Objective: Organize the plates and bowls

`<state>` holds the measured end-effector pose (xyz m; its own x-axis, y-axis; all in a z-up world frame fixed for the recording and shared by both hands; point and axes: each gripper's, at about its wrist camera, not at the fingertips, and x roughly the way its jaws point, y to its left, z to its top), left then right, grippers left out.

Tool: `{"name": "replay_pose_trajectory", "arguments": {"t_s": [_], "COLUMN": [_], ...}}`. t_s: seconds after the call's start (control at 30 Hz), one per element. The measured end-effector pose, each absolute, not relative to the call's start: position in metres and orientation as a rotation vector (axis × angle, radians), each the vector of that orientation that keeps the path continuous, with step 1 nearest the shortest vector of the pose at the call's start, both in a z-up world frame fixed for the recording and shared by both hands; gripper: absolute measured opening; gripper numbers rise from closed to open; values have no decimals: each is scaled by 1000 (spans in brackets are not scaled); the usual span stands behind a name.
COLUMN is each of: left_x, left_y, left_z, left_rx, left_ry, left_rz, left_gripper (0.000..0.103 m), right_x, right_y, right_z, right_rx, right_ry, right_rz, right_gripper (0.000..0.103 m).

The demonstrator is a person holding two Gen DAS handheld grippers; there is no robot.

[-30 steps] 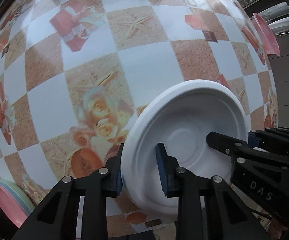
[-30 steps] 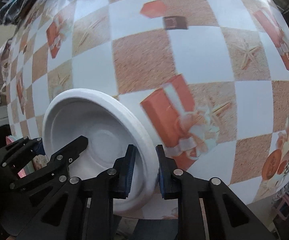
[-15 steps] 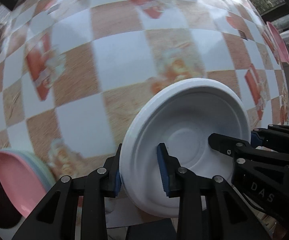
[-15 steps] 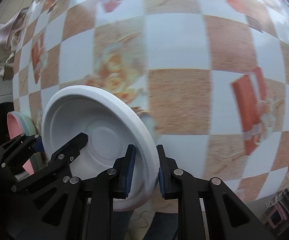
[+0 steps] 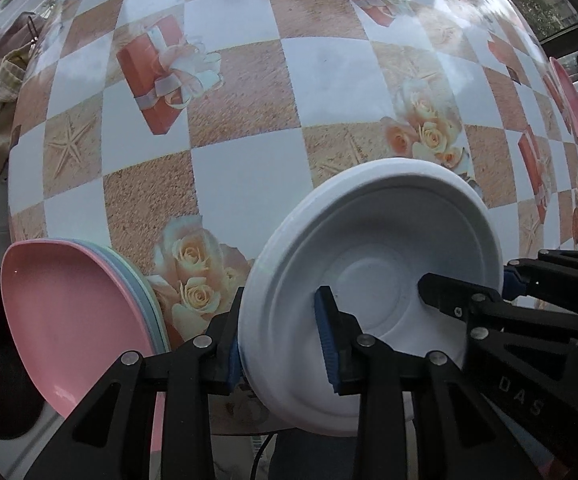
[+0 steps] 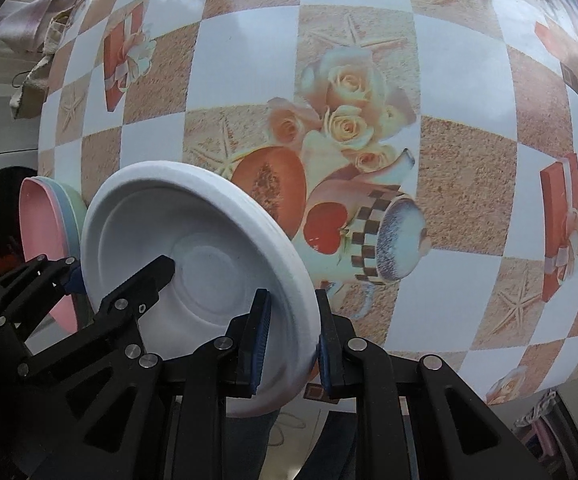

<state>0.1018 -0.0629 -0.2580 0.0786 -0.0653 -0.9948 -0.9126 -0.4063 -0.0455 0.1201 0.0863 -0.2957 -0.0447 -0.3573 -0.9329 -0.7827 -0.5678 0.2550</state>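
Both sets of jaws are clamped on opposite rims of one shallow white foam bowl [image 5: 373, 276]: the left gripper [image 5: 281, 344] pinches its left edge, the right gripper [image 6: 289, 332] its right edge. The bowl hangs tilted above the checkered, rose-printed counter [image 5: 245, 92]. A stack of pastel plates, pink on top [image 5: 65, 312], lies near its left edge. This looks like a carry step; next likely calls for levelling the bowl and setting it down.
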Motion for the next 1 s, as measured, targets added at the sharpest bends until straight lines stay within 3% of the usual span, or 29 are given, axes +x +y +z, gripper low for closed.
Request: {"name": "replay_pose_trajectory", "arguments": {"t_s": [0.57,1.0], "left_x": [72,80], "left_y": [-109,-97], "left_z": [-260,-259], "left_rx": [-1636,-1616], "left_ry": [957,977], "left_rz": [1444,1430], "left_gripper": [35,35], "right_x": [101,103], "right_y": [45,47], "right_z": [-305,-301], "right_rx": [-1902,-1896], "right_ry": [1154,1146], "right_rz": [1680,1665], "right_gripper": [22,22]}}
